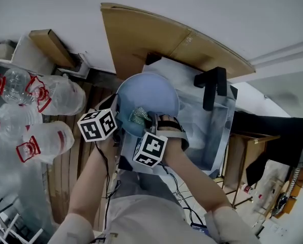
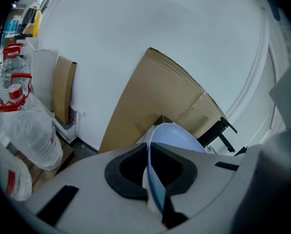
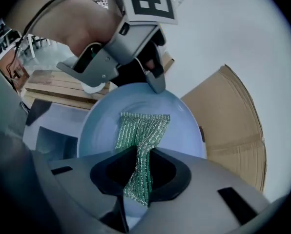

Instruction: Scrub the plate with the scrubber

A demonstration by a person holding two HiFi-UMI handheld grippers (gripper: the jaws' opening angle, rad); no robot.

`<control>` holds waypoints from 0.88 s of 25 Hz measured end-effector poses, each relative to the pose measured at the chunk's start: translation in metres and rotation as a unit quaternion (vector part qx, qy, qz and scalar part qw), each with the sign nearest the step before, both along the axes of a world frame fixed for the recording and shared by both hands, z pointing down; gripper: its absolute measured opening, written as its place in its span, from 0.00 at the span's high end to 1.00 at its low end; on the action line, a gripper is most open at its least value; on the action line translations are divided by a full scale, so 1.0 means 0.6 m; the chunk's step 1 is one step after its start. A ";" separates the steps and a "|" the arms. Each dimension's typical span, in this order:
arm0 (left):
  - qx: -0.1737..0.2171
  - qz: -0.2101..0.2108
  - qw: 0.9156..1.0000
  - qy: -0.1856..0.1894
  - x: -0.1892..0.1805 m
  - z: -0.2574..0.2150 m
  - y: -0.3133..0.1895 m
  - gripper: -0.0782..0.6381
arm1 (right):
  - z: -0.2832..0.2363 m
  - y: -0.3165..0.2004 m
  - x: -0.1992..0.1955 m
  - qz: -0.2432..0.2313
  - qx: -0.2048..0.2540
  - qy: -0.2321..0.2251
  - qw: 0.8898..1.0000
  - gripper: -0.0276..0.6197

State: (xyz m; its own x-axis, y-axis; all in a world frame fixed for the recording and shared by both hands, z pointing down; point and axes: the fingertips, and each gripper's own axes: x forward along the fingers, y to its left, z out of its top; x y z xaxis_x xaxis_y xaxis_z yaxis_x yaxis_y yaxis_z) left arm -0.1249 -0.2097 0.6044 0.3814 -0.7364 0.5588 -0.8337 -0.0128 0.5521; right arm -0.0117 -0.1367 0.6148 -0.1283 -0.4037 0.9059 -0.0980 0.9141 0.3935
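Note:
A pale blue plate (image 1: 150, 94) is held up over the sink (image 1: 220, 136). My left gripper (image 2: 153, 179) is shut on the plate (image 2: 171, 133) rim, which runs edge-on between its jaws. My right gripper (image 3: 138, 177) is shut on a green mesh scrubber (image 3: 140, 135), whose free end lies spread flat on the plate (image 3: 184, 126) face. In the head view the scrubber (image 1: 138, 116) shows on the plate's lower part, between my left gripper (image 1: 119, 122) and my right gripper (image 1: 150, 122). In the right gripper view my left gripper (image 3: 154, 84) clamps the plate's far rim.
A black faucet (image 1: 212, 85) stands over the sink. A cardboard sheet (image 1: 141, 37) leans on the white wall behind it. Large clear water bottles with red handles (image 1: 50, 98) stand at the left on wooden boards. A dark table (image 1: 273, 128) is at the right.

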 end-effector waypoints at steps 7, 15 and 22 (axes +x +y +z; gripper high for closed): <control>-0.002 -0.015 1.000 0.015 -0.009 0.001 0.011 0.85 | 0.003 -0.045 -0.076 0.033 -0.021 -0.094 0.995 0.80; 0.005 -0.021 1.000 0.007 -0.014 -0.003 0.015 0.85 | -0.007 -0.190 -0.077 0.068 0.058 -0.111 0.990 0.81; 0.006 -0.040 0.999 -0.006 -0.013 -0.001 0.006 0.85 | -0.010 -0.247 -0.003 0.097 0.098 -0.088 0.987 0.82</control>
State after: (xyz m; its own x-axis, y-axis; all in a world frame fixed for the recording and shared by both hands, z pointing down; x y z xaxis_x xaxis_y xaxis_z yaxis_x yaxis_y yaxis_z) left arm -0.1328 -0.2061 0.6038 0.3136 -0.7716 0.5535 -0.8392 0.0476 0.5418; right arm -0.0137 -0.2848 0.6087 -0.1798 -0.6009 0.7789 -0.3453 0.7799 0.5220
